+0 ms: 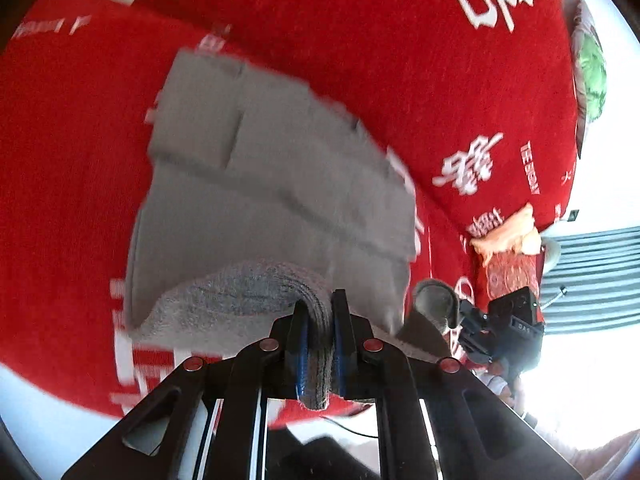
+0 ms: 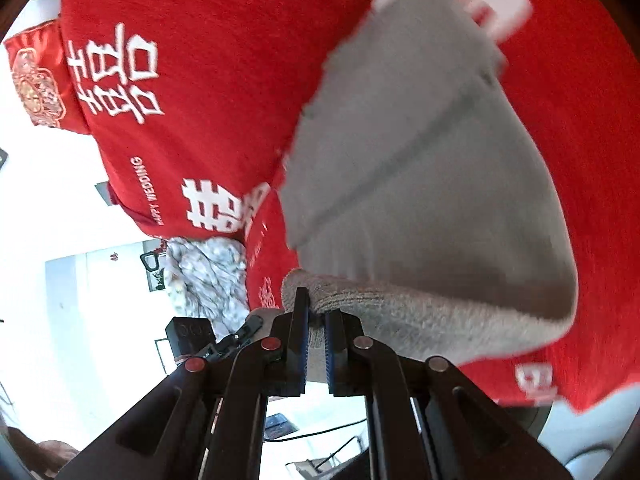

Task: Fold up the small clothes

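Because you have pinched the grey garment (image 1: 272,184) at two points along its thick ribbed edge, it hangs between your hands as a slack sheet, its far end trailing toward the red bedspread (image 1: 360,40) below. Your left gripper (image 1: 319,344) is clamped narrow on a bunched fold of that hem, the knit squeezed between the blue pads, and your right gripper (image 2: 316,332) is closed almost as tight on the hem's other corner, so the edge sags in a shallow curve from one grip to the other. Holding both corners like this lets you keep the cloth spread and square; I judge that you mean to carry this edge over the rest of the garment to make a fold. Seams and a pocket-like panel show on the hanging face, and whether the lower part rests on the spread or hangs clear is lost in blur.

Outward from there, the bedspread with its white printed characters gives a broad soft surface to lay the fold on. A patterned grey-white bundle of cloth (image 2: 208,276) lies at its edge, near your right gripper, and an orange cloth (image 1: 508,236) sits further off at the rim.
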Demonstrator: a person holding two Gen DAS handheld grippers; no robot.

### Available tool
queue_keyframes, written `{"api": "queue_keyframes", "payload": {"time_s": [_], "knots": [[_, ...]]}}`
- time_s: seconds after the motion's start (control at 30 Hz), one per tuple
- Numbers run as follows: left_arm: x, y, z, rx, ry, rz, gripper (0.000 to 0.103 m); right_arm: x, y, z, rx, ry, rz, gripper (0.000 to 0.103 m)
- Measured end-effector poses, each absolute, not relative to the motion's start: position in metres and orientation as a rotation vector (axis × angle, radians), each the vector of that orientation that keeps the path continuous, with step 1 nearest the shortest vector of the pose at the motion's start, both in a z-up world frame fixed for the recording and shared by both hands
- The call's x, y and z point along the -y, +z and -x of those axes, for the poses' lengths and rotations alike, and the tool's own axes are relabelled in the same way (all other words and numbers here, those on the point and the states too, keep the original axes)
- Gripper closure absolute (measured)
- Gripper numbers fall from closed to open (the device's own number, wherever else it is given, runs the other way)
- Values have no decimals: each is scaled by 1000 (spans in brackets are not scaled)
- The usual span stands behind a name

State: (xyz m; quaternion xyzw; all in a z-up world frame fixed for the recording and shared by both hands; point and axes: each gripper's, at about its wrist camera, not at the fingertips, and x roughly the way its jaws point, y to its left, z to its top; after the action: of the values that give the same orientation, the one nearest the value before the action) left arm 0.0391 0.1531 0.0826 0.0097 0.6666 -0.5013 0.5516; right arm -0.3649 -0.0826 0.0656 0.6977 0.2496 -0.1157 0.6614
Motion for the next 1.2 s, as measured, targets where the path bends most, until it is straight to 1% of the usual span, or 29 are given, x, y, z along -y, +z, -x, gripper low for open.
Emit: {"api": "queue_keyframes", "payload": {"time_s": [0.23,0.47,0.7,0.73,0.77,0.9,0.93,0.97,1.03,1.1,1.13,1.17,1.2], "knots": [[-71,86,-68,-1473,-1157,-68,91,166,72,332,-527,-315,-1521,96],[-2,53,-104,-1440,-1030,-132,91,232,51,290,-535,-345,-1526,96],[26,6,-121,-1461,-877,-214,91,268,6,255,-620,-380,-1535,96],[28,2,-122,-1470,-848,-232,86,270,0,251,-632,-388,-1540,96],[29,-1,-122,-1471,-820,-252,83,272,-5,249,-641,-394,-1545,96],[33,7,-128,-1432,-764,-288,83,279,-15,243,-675,-436,-1542,96],[33,12,-129,-1421,-754,-294,80,281,-17,243,-686,-448,-1536,95],[33,17,-130,-1408,-747,-305,54,282,-18,242,-696,-458,-1530,92],[33,26,-130,-1345,-732,-330,18,283,-17,241,-722,-487,-1512,92],[32,38,-128,-1278,-754,-368,19,283,-13,240,-741,-489,-1485,89],[33,40,-128,-1281,-766,-380,19,282,-9,240,-757,-495,-1453,83],[33,41,-126,-1276,-779,-400,19,281,-4,239,-775,-505,-1415,67],[35,41,-125,-1269,-783,-418,19,281,2,239,-792,-522,-1375,58]]}}
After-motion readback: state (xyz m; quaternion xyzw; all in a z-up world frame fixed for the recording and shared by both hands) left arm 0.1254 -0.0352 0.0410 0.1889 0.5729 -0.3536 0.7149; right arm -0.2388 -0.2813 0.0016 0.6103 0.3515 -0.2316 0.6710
